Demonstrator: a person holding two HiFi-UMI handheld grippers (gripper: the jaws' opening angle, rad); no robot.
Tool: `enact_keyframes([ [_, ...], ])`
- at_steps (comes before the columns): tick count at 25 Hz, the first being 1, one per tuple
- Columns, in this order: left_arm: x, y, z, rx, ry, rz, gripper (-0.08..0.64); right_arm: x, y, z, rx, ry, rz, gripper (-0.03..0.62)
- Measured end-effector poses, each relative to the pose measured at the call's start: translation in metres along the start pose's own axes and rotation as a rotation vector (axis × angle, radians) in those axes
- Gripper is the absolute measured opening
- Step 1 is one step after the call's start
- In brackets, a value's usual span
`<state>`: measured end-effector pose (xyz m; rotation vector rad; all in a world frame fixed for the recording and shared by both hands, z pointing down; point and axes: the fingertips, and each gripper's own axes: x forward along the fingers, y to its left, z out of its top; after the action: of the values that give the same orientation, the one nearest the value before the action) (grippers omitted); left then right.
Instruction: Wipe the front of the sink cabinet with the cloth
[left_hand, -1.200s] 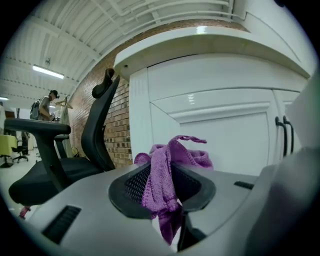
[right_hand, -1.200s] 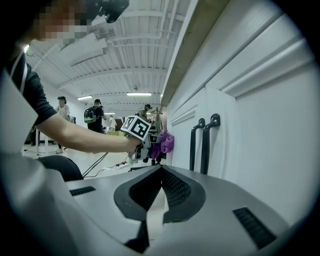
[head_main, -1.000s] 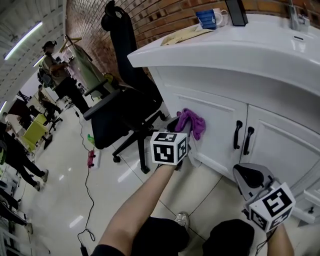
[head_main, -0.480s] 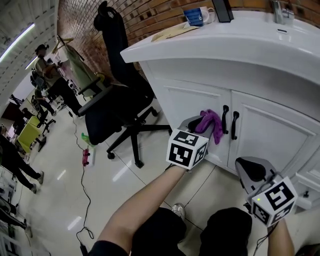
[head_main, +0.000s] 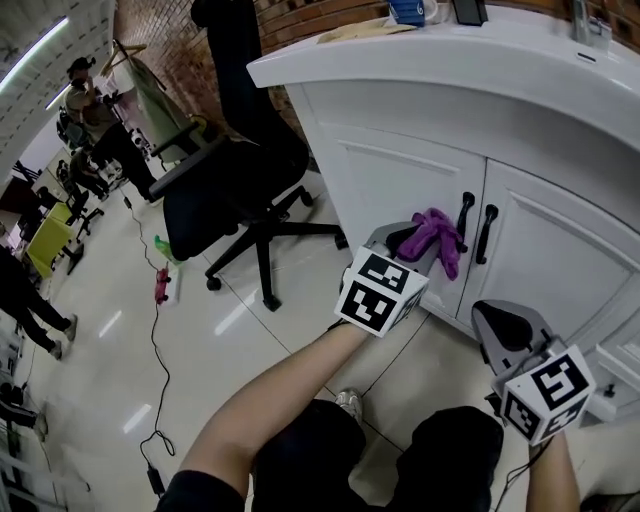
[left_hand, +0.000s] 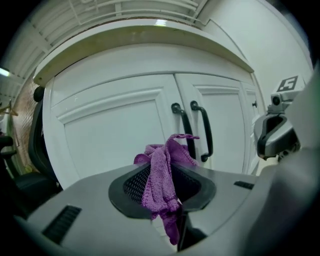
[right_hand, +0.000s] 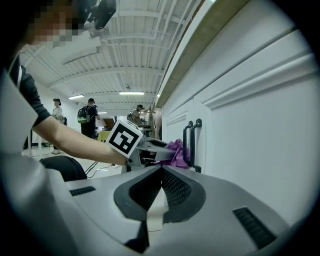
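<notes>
The white sink cabinet (head_main: 395, 180) has two doors with black vertical handles (head_main: 476, 228) at the middle. My left gripper (head_main: 415, 240) is shut on a purple cloth (head_main: 436, 234), pressing it on the left door just beside the handles. In the left gripper view the cloth (left_hand: 162, 175) bunches between the jaws, with the handles (left_hand: 194, 130) right behind it. My right gripper (head_main: 497, 325) hangs low before the right door, shut and empty. From the right gripper view I see the cloth (right_hand: 175, 152) against the handles (right_hand: 191, 145).
A black office chair (head_main: 235, 170) stands left of the cabinet on the tiled floor. A cable (head_main: 160, 340) and pink object (head_main: 160, 283) lie on the floor. A mug (head_main: 412, 11) sits on the counter (head_main: 480, 55). People (head_main: 85, 110) stand far left.
My left gripper has slid the cloth rightward across the left door, from its left panel to the handles. The right gripper has stayed low.
</notes>
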<state>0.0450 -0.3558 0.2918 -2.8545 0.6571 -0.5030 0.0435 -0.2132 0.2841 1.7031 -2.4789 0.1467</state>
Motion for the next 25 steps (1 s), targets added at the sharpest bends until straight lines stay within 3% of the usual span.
enact_keyframes([
  [3, 0.006, 0.023, -0.015, -0.065, -0.004, 0.038, 0.110, 0.015, 0.000, -0.008, 0.002, 0.013, 0.020, 0.000],
  [8, 0.007, 0.047, -0.030, -0.031, -0.025, 0.102, 0.110, 0.035, -0.015, -0.017, 0.028, 0.013, 0.021, 0.000],
  [12, 0.003, 0.078, -0.050, -0.092, -0.003, 0.159, 0.110, 0.052, -0.020, -0.032, 0.067, 0.018, 0.037, 0.000],
  [20, -0.010, 0.162, -0.098, -0.161, 0.079, 0.389, 0.110, 0.065, -0.033, -0.062, 0.115, 0.038, 0.050, 0.000],
  [25, -0.013, 0.174, -0.109, -0.176, 0.060, 0.451, 0.110, 0.059, -0.047, -0.079, 0.141, 0.061, 0.027, 0.000],
])
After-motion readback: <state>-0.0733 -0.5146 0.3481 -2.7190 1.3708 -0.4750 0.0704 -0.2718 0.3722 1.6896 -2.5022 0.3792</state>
